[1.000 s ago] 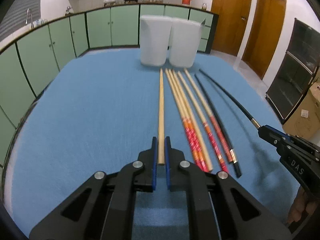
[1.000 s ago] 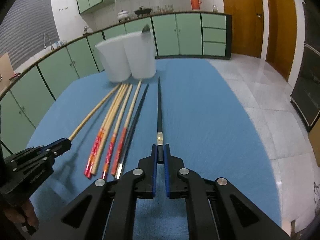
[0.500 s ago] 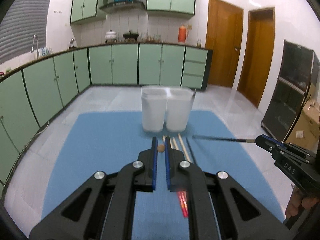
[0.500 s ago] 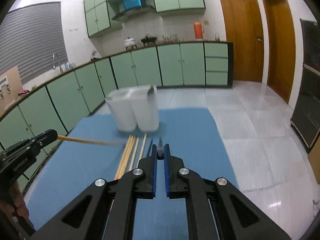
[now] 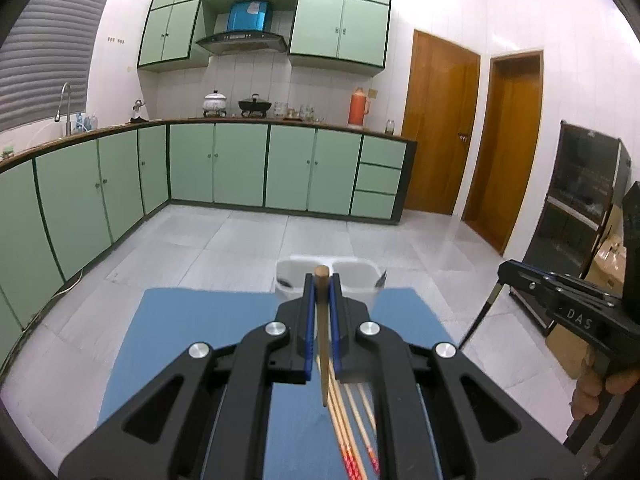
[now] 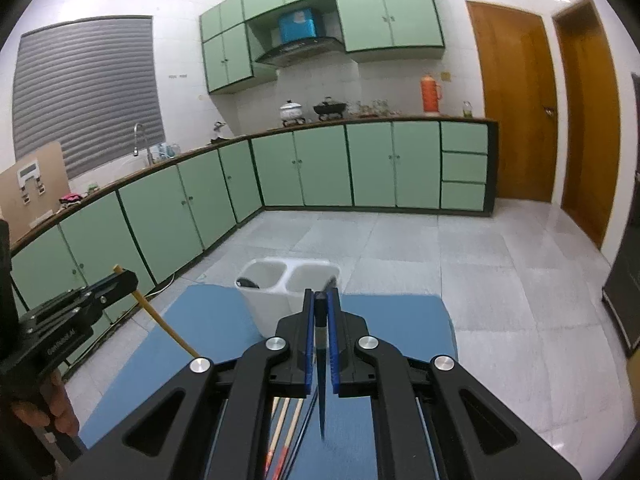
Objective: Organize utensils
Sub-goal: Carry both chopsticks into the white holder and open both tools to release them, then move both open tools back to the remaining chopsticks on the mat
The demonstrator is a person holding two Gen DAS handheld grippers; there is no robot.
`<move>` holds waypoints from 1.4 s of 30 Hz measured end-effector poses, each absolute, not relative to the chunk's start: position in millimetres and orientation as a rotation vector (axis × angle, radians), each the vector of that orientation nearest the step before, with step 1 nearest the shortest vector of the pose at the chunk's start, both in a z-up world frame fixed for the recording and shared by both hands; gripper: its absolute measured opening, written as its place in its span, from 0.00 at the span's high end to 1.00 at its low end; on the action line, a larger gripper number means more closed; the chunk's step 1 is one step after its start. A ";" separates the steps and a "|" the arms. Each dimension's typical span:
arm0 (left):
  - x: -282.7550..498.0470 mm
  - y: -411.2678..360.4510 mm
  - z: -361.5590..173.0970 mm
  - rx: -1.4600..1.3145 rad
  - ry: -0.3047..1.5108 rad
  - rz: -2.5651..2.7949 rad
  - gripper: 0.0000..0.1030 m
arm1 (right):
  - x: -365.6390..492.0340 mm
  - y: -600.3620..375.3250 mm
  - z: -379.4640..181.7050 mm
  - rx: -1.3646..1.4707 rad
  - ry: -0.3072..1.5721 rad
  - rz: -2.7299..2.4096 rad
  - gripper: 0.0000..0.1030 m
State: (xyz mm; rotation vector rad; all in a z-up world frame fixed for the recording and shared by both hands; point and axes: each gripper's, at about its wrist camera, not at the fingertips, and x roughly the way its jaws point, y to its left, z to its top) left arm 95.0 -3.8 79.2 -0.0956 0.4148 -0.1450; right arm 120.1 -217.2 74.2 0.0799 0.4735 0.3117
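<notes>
My left gripper [image 5: 321,280] is shut on the thick end of a plain wooden chopstick [image 5: 323,360], which hangs tip-down over the blue table [image 5: 192,320]. My right gripper [image 6: 320,296] is shut on a black chopstick [image 6: 321,392] that also hangs tip-down. Each gripper shows in the other's view: the right gripper [image 5: 516,276] on the right, the left gripper [image 6: 126,278] on the left. A white two-compartment holder [image 6: 272,300] stands at the table's far edge, ahead of and below both grippers. Several red-ended wooden chopsticks [image 5: 352,420] and a black one [image 6: 304,424] lie on the table.
The holder's left compartment holds a dark item [image 6: 247,282], and a dark tip [image 5: 382,278] sticks out of the right one. Grey tiled floor [image 5: 240,240] lies beyond the table, with green cabinets [image 5: 240,168] along the walls. A dark glass cabinet [image 5: 580,200] stands at the right.
Both grippers have risen well above the table, lifting a chopstick each. The chopsticks swung from lying flat and pointing forward to hanging tip-down. The holder now sits low in both views.
</notes>
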 end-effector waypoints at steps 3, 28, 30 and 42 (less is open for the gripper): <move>100.0 -4.0 95.2 -0.094 0.376 -0.150 0.94 | 126.0 -213.0 90.1 0.070 0.451 0.347 0.94; 223.5 -33.9 120.3 -0.056 0.260 -0.102 0.94 | 255.8 -161.3 136.2 0.022 0.278 0.347 0.94; 234.1 -33.0 106.0 -0.054 0.289 -0.107 0.94 | 260.6 -157.8 121.3 0.034 0.312 0.363 0.94; 193.5 -3.5 53.2 -0.083 0.356 -0.099 0.62 | 214.0 -178.1 63.2 0.072 0.366 0.337 0.73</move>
